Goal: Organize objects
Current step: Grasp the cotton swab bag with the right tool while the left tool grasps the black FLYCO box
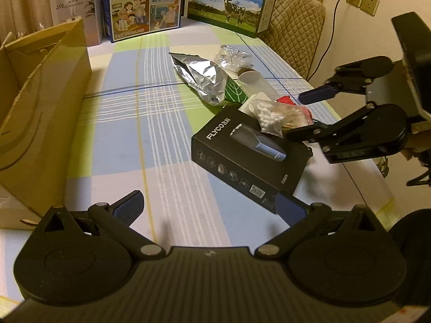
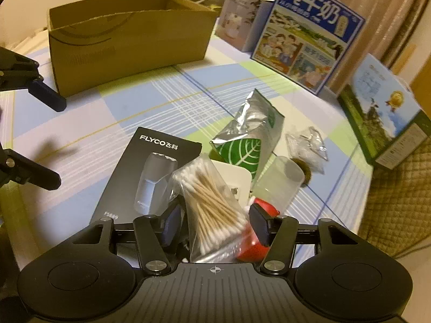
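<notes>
A clear bag of cotton swabs [image 2: 212, 204] lies on a black FLYCO shaver box [image 2: 150, 177] amid a pile on the checked tablecloth. My right gripper [image 2: 215, 222] is open, with one finger on each side of the bag's lower half. In the left wrist view that gripper [image 1: 309, 114] reaches in from the right over the bag of cotton swabs [image 1: 272, 115]. My left gripper [image 1: 210, 206] is open wide and holds nothing, just short of the FLYCO box's [image 1: 250, 156] near corner. An open cardboard box [image 1: 40, 107] stands at the left.
The pile also holds a silver pouch with a green leaf [image 2: 250, 132], a clear jar with a cork [image 2: 280, 183], a clear plastic packet [image 2: 307, 145] and a red object [image 2: 256, 245]. Milk cartons [image 1: 145, 2] [image 1: 229, 2] and a white box [image 1: 75, 5] line the far edge. A quilted chair [image 1: 293, 21] stands beyond.
</notes>
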`<move>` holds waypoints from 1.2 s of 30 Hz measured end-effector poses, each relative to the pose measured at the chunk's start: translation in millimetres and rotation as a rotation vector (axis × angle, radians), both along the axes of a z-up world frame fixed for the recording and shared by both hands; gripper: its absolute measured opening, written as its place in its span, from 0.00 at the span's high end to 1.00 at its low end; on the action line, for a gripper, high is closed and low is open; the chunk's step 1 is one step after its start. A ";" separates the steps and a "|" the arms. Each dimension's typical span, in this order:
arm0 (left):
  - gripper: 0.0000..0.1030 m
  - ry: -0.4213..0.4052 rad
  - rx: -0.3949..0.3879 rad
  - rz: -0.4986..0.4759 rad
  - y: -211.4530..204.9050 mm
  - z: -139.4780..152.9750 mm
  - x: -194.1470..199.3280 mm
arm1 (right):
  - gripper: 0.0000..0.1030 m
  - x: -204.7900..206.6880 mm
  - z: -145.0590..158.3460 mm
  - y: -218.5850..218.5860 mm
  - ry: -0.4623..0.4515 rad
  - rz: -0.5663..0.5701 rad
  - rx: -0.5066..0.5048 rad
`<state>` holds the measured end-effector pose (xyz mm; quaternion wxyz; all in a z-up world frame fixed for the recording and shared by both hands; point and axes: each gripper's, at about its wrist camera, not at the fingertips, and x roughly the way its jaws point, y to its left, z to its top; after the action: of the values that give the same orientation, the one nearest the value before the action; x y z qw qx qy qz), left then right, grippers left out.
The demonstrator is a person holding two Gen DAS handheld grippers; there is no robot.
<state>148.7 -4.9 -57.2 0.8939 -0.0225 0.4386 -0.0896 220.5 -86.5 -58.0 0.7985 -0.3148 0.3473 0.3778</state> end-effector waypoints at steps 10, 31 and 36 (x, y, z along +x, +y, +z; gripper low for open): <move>0.01 0.009 -0.034 0.019 5.0 -6.1 7.8 | 0.71 13.5 -3.3 11.5 0.028 -0.006 0.027; 0.01 -0.037 -0.053 0.080 29.7 16.7 -16.0 | 0.83 -30.9 4.0 14.4 0.403 -0.384 0.291; 0.01 -0.032 -0.049 0.091 33.9 16.3 -18.6 | 0.83 -37.6 0.4 26.0 0.451 -0.377 0.332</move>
<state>130.0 29.1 -40.8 0.9032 -0.0632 0.4203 -0.0599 182.8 -60.5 -57.6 0.7977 -0.0193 0.5012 0.3348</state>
